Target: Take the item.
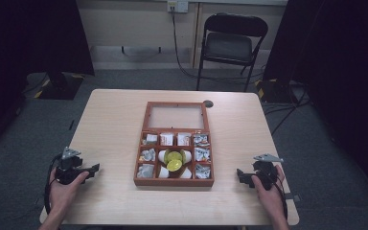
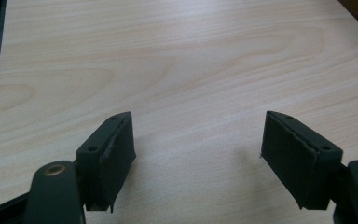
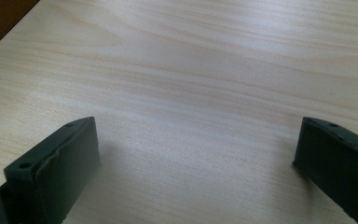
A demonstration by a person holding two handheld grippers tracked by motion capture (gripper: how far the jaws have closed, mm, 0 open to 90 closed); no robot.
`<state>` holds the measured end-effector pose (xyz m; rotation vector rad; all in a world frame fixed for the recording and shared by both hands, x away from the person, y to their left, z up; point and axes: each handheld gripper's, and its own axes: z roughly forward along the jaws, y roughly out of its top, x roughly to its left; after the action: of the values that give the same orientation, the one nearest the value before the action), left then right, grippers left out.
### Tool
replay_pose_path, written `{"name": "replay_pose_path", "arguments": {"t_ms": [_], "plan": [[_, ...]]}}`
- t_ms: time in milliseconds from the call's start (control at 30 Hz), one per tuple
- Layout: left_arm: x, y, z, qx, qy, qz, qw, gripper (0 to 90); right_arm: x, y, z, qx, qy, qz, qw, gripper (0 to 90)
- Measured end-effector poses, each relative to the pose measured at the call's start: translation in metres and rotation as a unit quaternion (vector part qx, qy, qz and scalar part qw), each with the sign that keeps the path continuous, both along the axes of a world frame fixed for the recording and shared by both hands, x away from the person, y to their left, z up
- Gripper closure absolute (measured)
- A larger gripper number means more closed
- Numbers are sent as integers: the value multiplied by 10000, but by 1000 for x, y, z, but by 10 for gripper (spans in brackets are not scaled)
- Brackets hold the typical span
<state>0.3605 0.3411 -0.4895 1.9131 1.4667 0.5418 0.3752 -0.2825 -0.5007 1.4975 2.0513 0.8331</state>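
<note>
Fingers [image 2: 109, 158] of the left gripper [image 2: 198, 161] are standing wide apart with bare tabletop between them, and the right gripper [image 3: 196, 170] is likewise spread wide and holding nothing. In the high view each hand is resting its tool on the table [image 1: 115, 120], the left gripper [image 1: 87, 171] near the front left edge and the right gripper [image 1: 243, 176] near the front right, both well apart from the wooden box [image 1: 174, 182]. That box is sitting mid-table with its glass-paned lid [image 1: 176, 116] lying open behind it. Small packets [image 1: 166, 139] are filling the outer compartments, while yellow-lidded white cups [image 1: 174, 160] are crowding the middle. Judging by this, the work on the box's contents is not yet under way; reaching in and grasping are all remaining.
</note>
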Motion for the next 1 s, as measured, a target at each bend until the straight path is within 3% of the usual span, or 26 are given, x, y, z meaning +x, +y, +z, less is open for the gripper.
{"name": "replay_pose_path", "arguments": {"t_ms": [300, 533, 733, 1000], "plan": [[-2, -7, 8, -154, -146, -306, 9993, 253, 0, 0, 0, 4, -1, -7, 10000, 0], [-6, -11, 17, -186, -294, -322, 9989, 241, 0, 0, 0, 0, -3, -9, 10000, 0], [-6, -21, 30, -208, -480, -556, 9971, 233, 0, 0, 0, 4, -2, -13, 10000, 0], [-9, -40, 40, -229, -505, -868, 9947, 228, 0, 0, 0, 3, -2, -6, 10000, 0]]}}
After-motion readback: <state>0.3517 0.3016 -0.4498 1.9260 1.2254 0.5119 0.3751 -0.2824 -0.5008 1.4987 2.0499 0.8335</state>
